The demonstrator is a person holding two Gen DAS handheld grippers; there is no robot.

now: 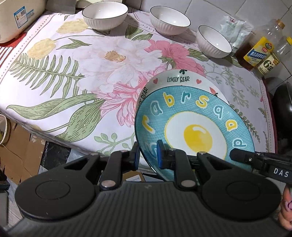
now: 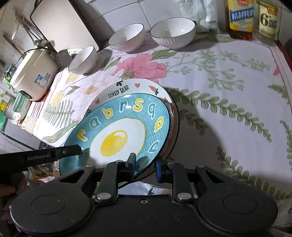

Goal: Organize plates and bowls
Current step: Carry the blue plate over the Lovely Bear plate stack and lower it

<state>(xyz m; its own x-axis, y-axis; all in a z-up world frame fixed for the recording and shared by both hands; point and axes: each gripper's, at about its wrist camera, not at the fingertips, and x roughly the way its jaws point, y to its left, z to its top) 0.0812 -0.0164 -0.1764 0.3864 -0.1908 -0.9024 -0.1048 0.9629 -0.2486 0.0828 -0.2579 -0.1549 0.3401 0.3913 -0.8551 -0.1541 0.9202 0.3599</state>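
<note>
- While spread under everything, surface (image 1: 54, 76) in a floral cloth, filling most of both views, largest thing present.
- Blue plate (image 1: 197, 120), egg printed at centre and letters round the band, lower middle of the left wrist view; lying tilted on a white "LOVELY BEAR" plate (image 1: 178, 78), near edge jutting past the surface's edge.
- Probably heavy for its size, stiff, glazed and slippery, breakable if dropped; best taken at the rim, on two opposite sides.
- Left tool (image 1: 148, 155) clamped on the blue plate's near rim, lower middle of its view.
- Right tool (image 2: 145, 166) clamped on the rim too, lower middle of its view; possibly on the white plate's rim as well, hard to tell.
- Three white ribbed bowls with dark rims, (image 1: 105, 15), (image 1: 170, 20), (image 1: 213, 42), along the top of the left view, well apart from the plates; likewise fragile, light enough for a rim grip.
</note>
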